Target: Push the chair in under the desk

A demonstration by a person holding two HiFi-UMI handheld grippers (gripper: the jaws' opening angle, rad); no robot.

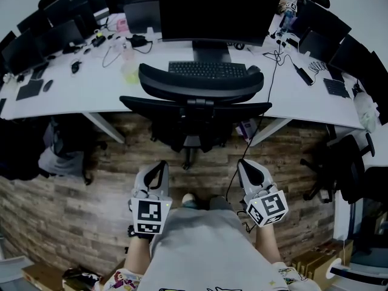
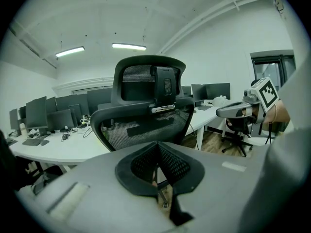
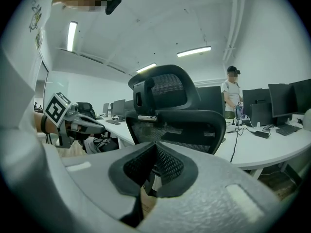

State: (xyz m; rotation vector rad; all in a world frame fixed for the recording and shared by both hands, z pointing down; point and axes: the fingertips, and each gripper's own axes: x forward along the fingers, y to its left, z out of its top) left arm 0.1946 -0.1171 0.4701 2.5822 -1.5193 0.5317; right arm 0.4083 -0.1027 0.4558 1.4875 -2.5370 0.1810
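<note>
Both sets of jaws are pressed together with nothing between them; the left gripper (image 1: 161,166) and right gripper (image 1: 242,163) point forward, side by side, their tips apart from the black mesh chair (image 1: 197,105), which stands straight ahead with its backrest at the edge of the white desk (image 1: 91,96) and its seat seemingly part-way under. The push appears not yet begun; to do it well, set both closed tips on the backrest's hard frame at equal height either side of the spine, avoid the mesh, and press evenly so the chair rolls straight rather than swivelling. Both hands are held out from the waist, tilted slightly downward, marker cubes uppermost.
</note>
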